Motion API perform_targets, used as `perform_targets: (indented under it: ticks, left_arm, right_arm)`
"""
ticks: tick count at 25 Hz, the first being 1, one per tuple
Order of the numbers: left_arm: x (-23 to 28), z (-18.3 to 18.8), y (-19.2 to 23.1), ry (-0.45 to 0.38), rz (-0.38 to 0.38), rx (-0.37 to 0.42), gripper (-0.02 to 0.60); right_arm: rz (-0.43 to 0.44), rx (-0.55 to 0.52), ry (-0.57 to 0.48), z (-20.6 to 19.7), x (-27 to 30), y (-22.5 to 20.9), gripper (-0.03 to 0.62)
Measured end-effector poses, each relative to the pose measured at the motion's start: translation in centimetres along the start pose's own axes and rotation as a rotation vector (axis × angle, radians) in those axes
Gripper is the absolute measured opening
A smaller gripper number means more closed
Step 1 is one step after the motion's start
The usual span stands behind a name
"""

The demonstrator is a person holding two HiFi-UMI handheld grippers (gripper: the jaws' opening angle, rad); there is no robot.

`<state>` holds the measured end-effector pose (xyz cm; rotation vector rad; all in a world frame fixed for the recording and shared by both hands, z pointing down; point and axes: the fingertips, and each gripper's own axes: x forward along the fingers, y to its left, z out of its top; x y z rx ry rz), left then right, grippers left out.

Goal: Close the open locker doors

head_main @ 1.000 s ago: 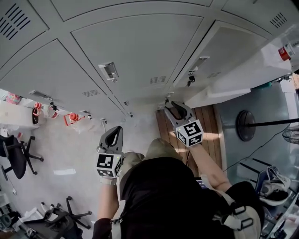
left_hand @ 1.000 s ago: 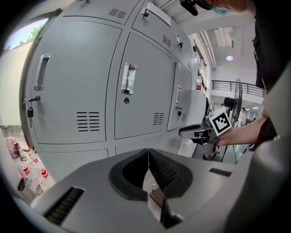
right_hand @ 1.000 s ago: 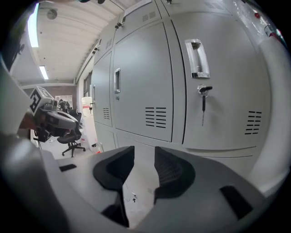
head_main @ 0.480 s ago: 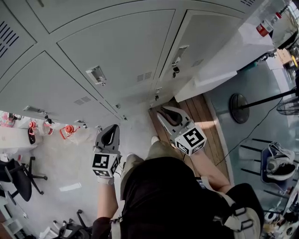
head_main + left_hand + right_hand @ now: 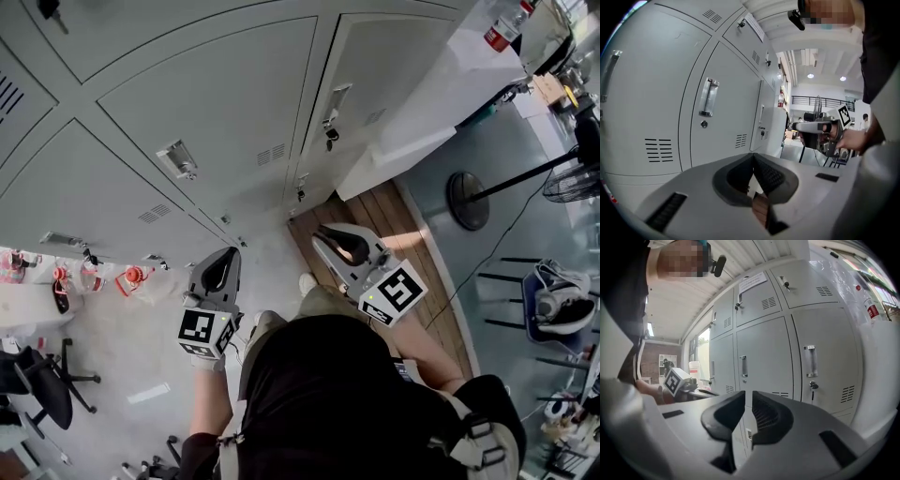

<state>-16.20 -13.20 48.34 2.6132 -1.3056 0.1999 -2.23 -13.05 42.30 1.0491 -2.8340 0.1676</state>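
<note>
While both tools hang short of it, the grey locker bank (image 5: 216,103) fills the upper head view, and its locker doors (image 5: 764,357) sit flush in their frames (both gripper views agree).

Pale floor (image 5: 122,347) runs along the bank's foot and gives open room to the left. A wooden platform (image 5: 412,234) lies against the bank at the right, its long edge just beside the person's right arm. A white counter (image 5: 441,103) butts against the bank's right end.

An office chair (image 5: 37,384) stands well apart at lower left. A fan stand (image 5: 466,199) sits beyond the platform.

Left gripper (image 5: 231,253): jaws pressed together, nothing between, apart from the doors. Right gripper (image 5: 323,234): over the platform, jaws together, nothing held.

Versus a second ago: the right jaws were spread and have come together, and that gripper sits further back from the doors.
</note>
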Motion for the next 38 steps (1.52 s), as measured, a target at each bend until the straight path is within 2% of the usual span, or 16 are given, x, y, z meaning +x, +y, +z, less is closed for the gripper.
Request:
perform_targets:
  ticks: [7,11,16,38]
  left_arm:
    - [0.1,1.7,-1.8,-0.026,-0.076,0.029,0.009]
    - [0.0,2.4,-2.2,-0.05,-0.084,0.03,0.009]
    - [0.2,2.2,-2.9,-0.029,-0.093,0.053,0.009]
    - [0.6,1.3,-2.9,0.012,-0.035,0.051,0.009]
  right_arm:
    - [-0.031,-0.017,-0.036,1.3,-1.3,0.5,0.058]
    - [-0.036,-0.031,-0.033,1.3,-1.6,0.7,0.058]
    - [-0.031,-0.022,-0.02,0.7,-1.6,0.6,0.057]
    - [0.012,-0.005,0.02,-1.0,-1.1,0.4,0.057]
